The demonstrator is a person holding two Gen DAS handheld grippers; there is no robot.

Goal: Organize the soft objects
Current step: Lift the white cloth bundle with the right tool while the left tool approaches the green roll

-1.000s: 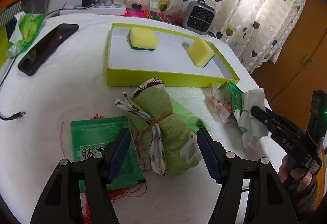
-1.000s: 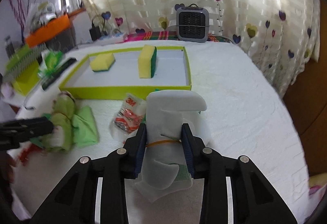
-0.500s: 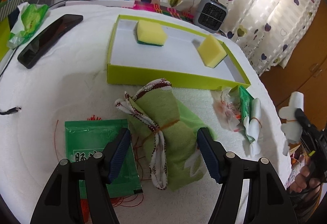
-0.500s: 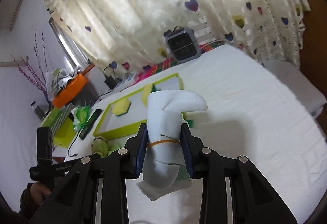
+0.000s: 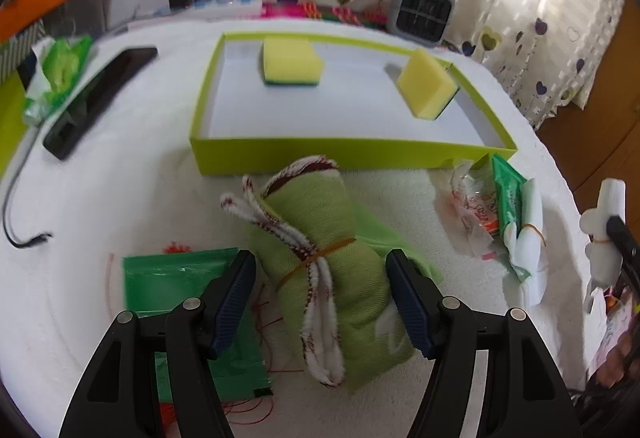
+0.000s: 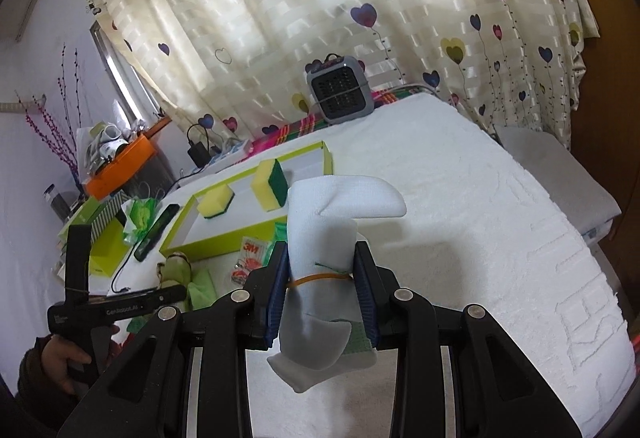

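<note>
I hold the right claw point(image 6: 321, 288) clamped on a white cloth roll point(image 6: 326, 238), lifted clear of the table point(image 6: 500, 238). The roll is light and soft; the pads bite at its rubber band, the firmest part. The left claw point(image 5: 320, 298) stands wide open, straddling the green towel roll point(image 5: 326, 258) on the table, pads not touching it. That roll should compress easily, so I would grip it at its band. Both belong in the tray point(image 5: 340, 154), beside the two sponges point(image 5: 290, 62).
</note>
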